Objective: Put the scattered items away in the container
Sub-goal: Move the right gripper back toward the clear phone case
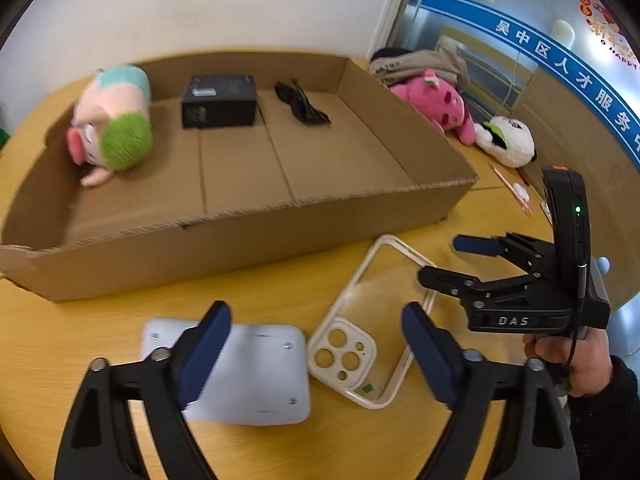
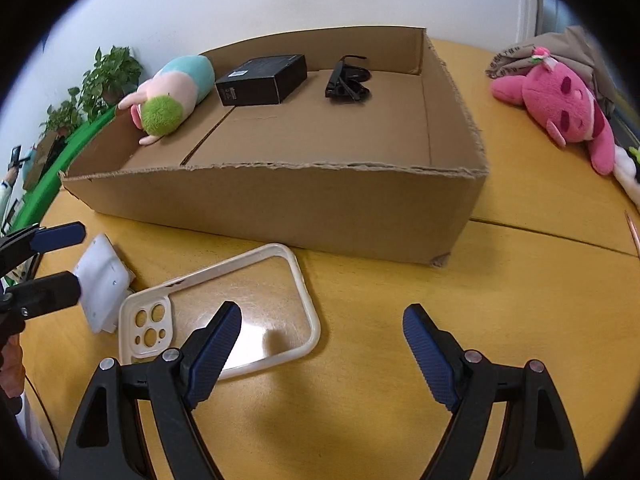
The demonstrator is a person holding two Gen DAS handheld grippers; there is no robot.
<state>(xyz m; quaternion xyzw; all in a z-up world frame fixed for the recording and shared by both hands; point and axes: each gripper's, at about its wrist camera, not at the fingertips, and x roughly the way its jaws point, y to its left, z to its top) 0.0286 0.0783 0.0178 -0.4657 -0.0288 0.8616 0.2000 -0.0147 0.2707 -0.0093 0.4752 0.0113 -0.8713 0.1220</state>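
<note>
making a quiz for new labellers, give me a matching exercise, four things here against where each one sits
Things:
1. black box
2. phone case
3. pink plush
4. sunglasses

Places:
a. table, right of the cardboard box
b. inside, middle of the back wall
c. table, in front of the cardboard box
d. inside, toward the back right

Pairs: 1-b, 2-c, 3-a, 4-d
</note>
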